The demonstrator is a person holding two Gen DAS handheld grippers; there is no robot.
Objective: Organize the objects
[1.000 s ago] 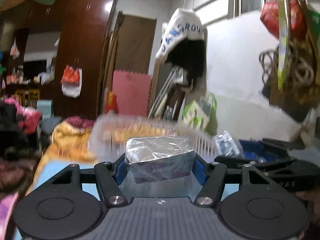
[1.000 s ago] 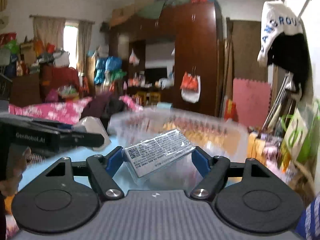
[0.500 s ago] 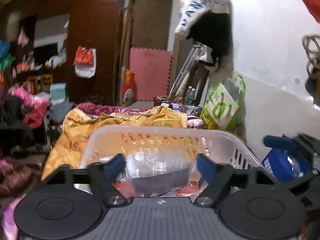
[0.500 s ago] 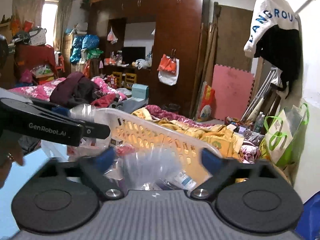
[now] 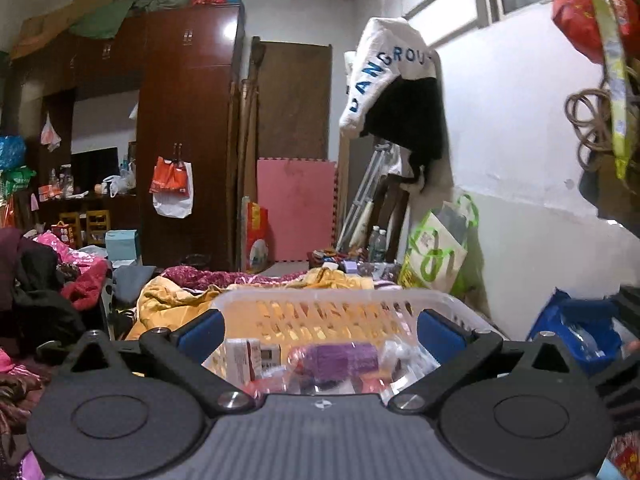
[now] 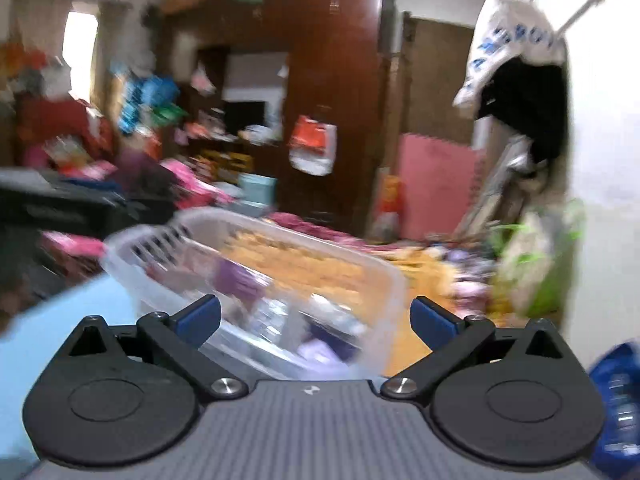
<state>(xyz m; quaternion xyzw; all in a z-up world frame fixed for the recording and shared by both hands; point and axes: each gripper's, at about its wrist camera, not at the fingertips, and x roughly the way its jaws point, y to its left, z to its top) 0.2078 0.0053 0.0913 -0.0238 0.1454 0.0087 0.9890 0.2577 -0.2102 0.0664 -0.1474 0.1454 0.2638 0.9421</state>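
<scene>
Basket, white slotted plastic, sits dead ahead of the left gripper in the left wrist view. Jaws spread wide, nothing between the blue pads. Gripper body cuts off the basket's near wall and most of its contents. Visible inside: a purple roll at centre and a small white-red box at its 9 o'clock; the rest is crumpled clear wrapping, hard to identify. Blue bag at 3 o'clock of the basket, partly hidden by the gripper linkage. Wardrobe at 11 o'clock, hanging white-black garment at 1 o'clock.

Versus 1 s ago: the wrapped pack the left jaws held is gone from them.

Right wrist view: heavy motion blur. Basket runs from 10 o'clock towards centre, just beyond the right gripper; jaws wide apart and empty. Contents are smeared, only purple patches make out. A dark shape at 9 o'clock is too blurred to identify. Light blue surface under the basket at 8 o'clock.

Versus 1 s ago: the labelled pack is out of the right jaws too.
</scene>
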